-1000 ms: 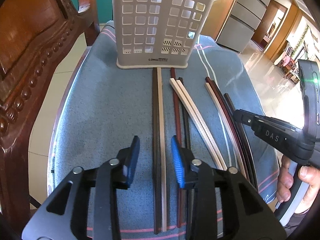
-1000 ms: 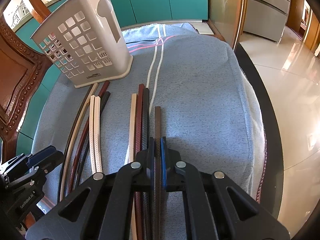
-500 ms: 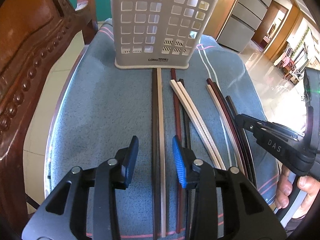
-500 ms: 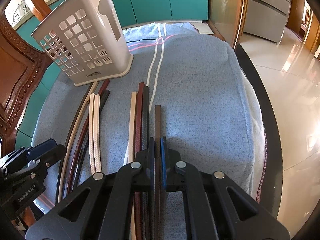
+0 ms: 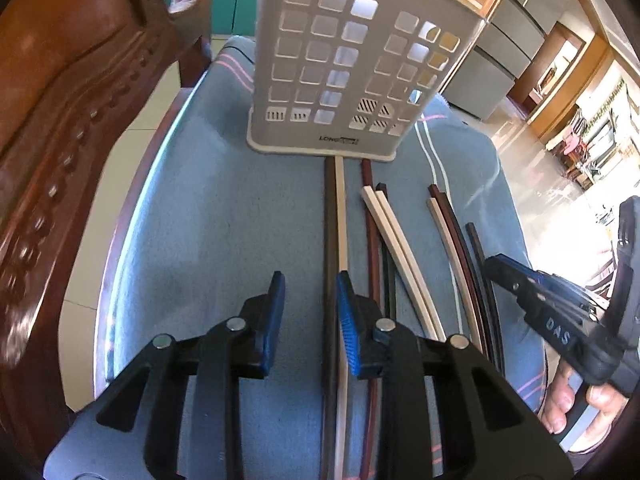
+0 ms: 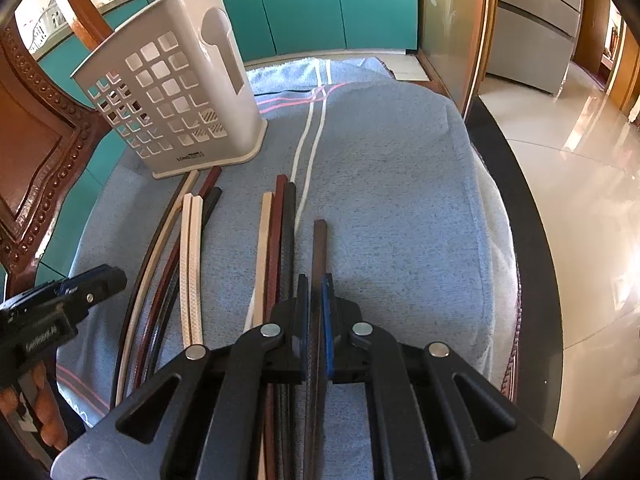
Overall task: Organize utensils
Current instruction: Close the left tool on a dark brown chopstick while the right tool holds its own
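The brown chopstick (image 6: pixel 319 248) lies lengthwise between the right gripper (image 6: pixel 316 292) fingers, which are pressed narrow against its sides just as they were a second ago; its far end reaches past the fingertips over the blue cloth (image 6: pixel 400 200), and neither the stick nor the grip has visibly changed. Just left of those fingers lies a trio of cream, red-brown and black chopsticks (image 6: pixel 276 232), and further left a pair of cream patterned chopsticks (image 6: pixel 190 264). The left gripper (image 5: pixel 310 292) has shifted: a second ago its wide-spread fingers straddled both the dark chopstick (image 5: pixel 330 216) and the cream chopstick (image 5: pixel 341 208), whereas now it sits further left and closer to the holder, so the dark stick runs just inside its right finger and the cream one passes under that finger's blue pad. The fingers are still wide apart and grip nothing. Ahead of both grippers the white perforated utensil holder (image 5: pixel 360 64) stands upright on the cloth, looming larger in the left wrist view than before, with the far ends of the dark and cream sticks touching its base. A carved wooden chair (image 5: pixel 60 128) stands left of the left fingers, and a hand (image 5: pixel 576 404) holding the right gripper's handle shows at the right edge.
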`<act>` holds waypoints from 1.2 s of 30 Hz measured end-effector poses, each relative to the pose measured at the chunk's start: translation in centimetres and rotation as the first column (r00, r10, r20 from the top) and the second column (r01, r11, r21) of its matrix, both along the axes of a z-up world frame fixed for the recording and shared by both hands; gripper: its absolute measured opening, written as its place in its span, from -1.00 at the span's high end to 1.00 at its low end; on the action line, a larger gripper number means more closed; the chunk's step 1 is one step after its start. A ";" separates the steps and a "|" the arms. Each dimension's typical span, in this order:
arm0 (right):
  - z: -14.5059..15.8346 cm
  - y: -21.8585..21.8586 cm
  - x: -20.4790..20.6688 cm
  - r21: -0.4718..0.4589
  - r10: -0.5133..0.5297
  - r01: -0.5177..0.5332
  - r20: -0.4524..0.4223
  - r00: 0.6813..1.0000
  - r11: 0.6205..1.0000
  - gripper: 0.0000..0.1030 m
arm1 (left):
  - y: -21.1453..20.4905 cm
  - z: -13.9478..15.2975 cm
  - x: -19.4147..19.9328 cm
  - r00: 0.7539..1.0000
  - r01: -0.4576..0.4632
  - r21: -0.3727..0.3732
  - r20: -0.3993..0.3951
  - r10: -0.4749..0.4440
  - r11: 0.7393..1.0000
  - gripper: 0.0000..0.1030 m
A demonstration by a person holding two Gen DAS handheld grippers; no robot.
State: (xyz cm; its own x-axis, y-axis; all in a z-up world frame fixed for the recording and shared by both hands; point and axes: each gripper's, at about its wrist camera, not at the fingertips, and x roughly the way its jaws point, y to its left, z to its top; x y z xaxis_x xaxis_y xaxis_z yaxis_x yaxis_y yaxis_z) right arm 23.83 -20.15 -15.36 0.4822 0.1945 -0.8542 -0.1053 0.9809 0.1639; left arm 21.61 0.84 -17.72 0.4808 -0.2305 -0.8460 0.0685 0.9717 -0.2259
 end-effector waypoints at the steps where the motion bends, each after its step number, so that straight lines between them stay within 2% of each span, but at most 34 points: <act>1: 0.1 0.1 0.0 -0.004 0.007 -0.007 0.003 1.000 1.000 0.72 | -0.3 -0.2 0.4 1.000 0.005 0.009 -0.006 -0.005 1.000 0.47; 3: 0.1 0.3 0.0 -0.024 0.015 -0.015 0.008 1.000 1.000 0.69 | -0.8 -0.8 1.2 0.999 0.018 0.023 -0.029 -0.017 1.000 0.47; 9: -0.1 -0.6 0.1 -0.026 0.000 0.000 -0.001 1.000 1.000 0.69 | -1.1 -1.2 1.7 1.000 0.009 0.036 -0.029 -0.007 0.999 0.47; 14: -0.3 -0.8 0.4 -0.023 -0.006 0.006 -0.006 1.000 1.000 0.64 | -2.1 -1.1 1.8 1.000 0.013 0.098 -0.010 -0.012 0.995 0.45; 15: -0.3 -0.8 0.4 -0.024 -0.004 0.004 -0.006 1.000 1.000 0.63 | -2.0 -1.1 2.0 1.000 0.000 0.104 -0.013 0.001 0.995 0.39; 17: -0.4 -0.7 0.4 -0.022 -0.002 0.002 -0.009 1.000 1.000 0.63 | -1.7 -1.2 2.3 1.000 -0.007 0.085 -0.027 0.009 0.996 0.36; 24: -0.4 -0.5 0.3 -0.042 -0.001 0.001 -0.006 1.000 0.999 0.61 | -1.8 -1.2 2.2 0.999 -0.010 0.101 -0.041 0.015 0.995 0.36; 28: -0.5 -0.3 0.2 -0.069 0.005 -0.005 0.000 1.000 0.998 0.60 | -3.4 -1.5 2.8 1.000 0.013 0.193 -0.018 -0.009 0.981 0.36; 31: -0.6 0.0 0.2 -0.085 0.004 -0.004 -0.003 1.000 0.996 0.60 | -3.4 -1.5 3.5 1.000 0.005 0.183 -0.015 -0.002 0.983 0.37; 32: -0.7 0.2 0.1 -0.098 0.009 -0.009 -0.005 1.000 0.995 0.60 | -3.2 -1.5 3.5 1.000 -0.002 0.170 -0.015 0.004 0.985 0.44; 33: -0.7 0.5 0.0 -0.119 0.020 -0.020 -0.002 1.000 0.993 0.60 | -2.8 -1.5 3.3 1.000 -0.012 0.163 -0.013 0.014 0.987 0.63; 35: -0.8 0.9 -0.2 -0.146 0.035 -0.035 0.000 0.999 0.989 0.60 | -1.9 -1.6 3.0 0.999 -0.035 0.135 -0.019 0.038 0.990 0.86; 36: -0.8 0.9 -0.3 -0.150 0.038 -0.037 0.001 0.999 0.988 0.60 | -1.4 -1.6 2.7 0.999 -0.043 0.099 -0.028 0.046 0.994 0.87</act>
